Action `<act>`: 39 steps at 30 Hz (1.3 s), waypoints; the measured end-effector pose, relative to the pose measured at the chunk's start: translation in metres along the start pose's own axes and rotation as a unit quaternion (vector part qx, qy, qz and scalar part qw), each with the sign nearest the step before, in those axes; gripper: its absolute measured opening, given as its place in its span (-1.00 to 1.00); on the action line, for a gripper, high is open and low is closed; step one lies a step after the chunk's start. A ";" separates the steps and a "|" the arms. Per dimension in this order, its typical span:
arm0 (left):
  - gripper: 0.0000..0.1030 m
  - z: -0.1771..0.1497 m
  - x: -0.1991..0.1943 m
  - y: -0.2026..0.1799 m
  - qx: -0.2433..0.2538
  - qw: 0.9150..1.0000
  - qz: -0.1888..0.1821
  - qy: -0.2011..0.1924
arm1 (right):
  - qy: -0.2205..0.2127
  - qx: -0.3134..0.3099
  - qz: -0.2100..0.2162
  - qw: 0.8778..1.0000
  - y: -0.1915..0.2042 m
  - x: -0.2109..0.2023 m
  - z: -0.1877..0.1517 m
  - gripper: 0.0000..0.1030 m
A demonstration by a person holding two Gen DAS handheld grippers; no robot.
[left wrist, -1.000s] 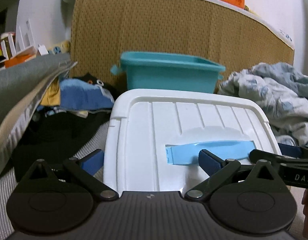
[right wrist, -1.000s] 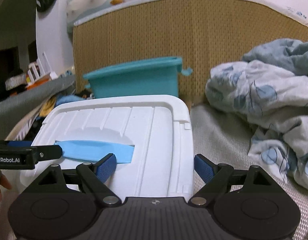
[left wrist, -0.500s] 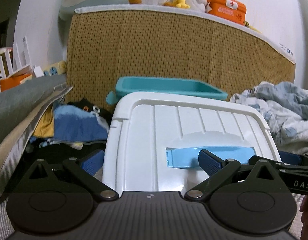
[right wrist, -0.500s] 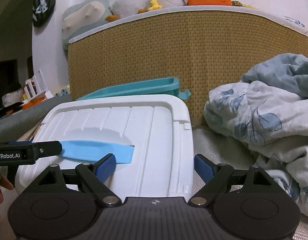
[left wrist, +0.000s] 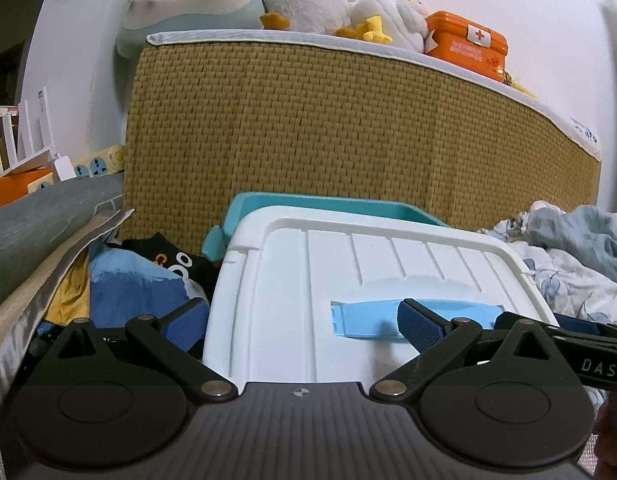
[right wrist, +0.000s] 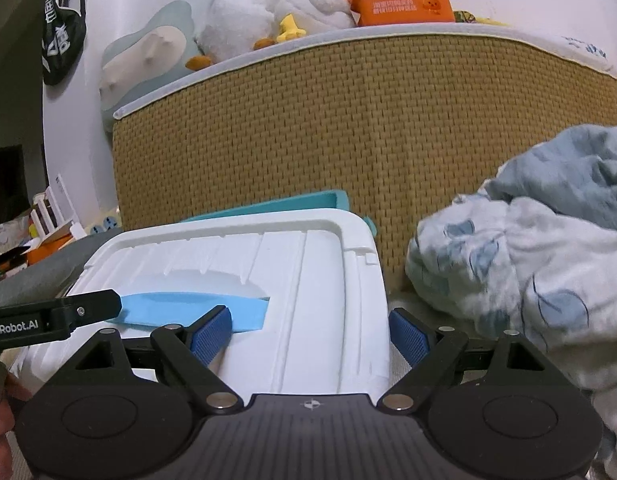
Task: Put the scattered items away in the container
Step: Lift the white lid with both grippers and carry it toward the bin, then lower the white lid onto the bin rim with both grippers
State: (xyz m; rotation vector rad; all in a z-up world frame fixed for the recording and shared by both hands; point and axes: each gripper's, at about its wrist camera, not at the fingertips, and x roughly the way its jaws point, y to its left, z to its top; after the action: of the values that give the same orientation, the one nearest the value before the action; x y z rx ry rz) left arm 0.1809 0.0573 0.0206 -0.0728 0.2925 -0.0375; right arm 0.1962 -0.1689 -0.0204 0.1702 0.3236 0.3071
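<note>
Both hand-held grippers have risen with the white lid, now tilted before the teal container. Left hand-held gripper is clamped on the lid's left edge, right hand-held gripper on its right edge. Lid not yet seated; clothes remain scattered on the bed, rattan headboard beyond

- The bed surface, pale and woven-looking, stretched ahead of the tongs to a wicker headboard.
- A teal bin sat on it straight ahead, against the headboard.
- A crumpled leaf-print blanket lay right of the tongs.
- Blue, black and yellow clothes were heaped to the left.
- A ledge atop the headboard carried plush toys and an orange first-aid box.
</note>
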 end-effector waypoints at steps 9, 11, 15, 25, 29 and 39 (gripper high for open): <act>0.98 0.021 0.031 0.005 0.002 1.000 0.000 0.018 | 0.008 -0.005 -0.002 1.000 -0.001 0.027 0.022 0.72; 0.98 0.027 0.039 0.006 -0.001 1.000 0.000 0.026 | 0.012 -0.006 -0.002 1.000 0.000 0.036 0.029 0.72; 0.98 0.036 0.054 0.009 0.000 0.999 0.004 0.032 | 0.020 -0.011 -0.001 1.000 0.004 0.053 0.040 0.72; 0.98 0.053 0.084 0.013 0.002 0.999 0.007 0.045 | 0.034 -0.018 -0.002 0.999 0.009 0.082 0.061 0.72; 0.98 0.060 0.096 0.011 0.012 0.998 0.004 0.057 | 0.032 -0.033 -0.007 0.999 0.009 0.091 0.070 0.72; 0.98 0.076 0.124 0.015 0.029 0.996 0.008 0.086 | 0.057 -0.035 -0.004 0.998 0.008 0.122 0.089 0.71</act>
State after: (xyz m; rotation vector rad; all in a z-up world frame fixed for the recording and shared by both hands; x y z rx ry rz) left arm 0.3221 0.0715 0.0566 -0.0105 0.4630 -0.0370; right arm 0.3340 -0.1328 0.0294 0.0823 0.4261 0.3197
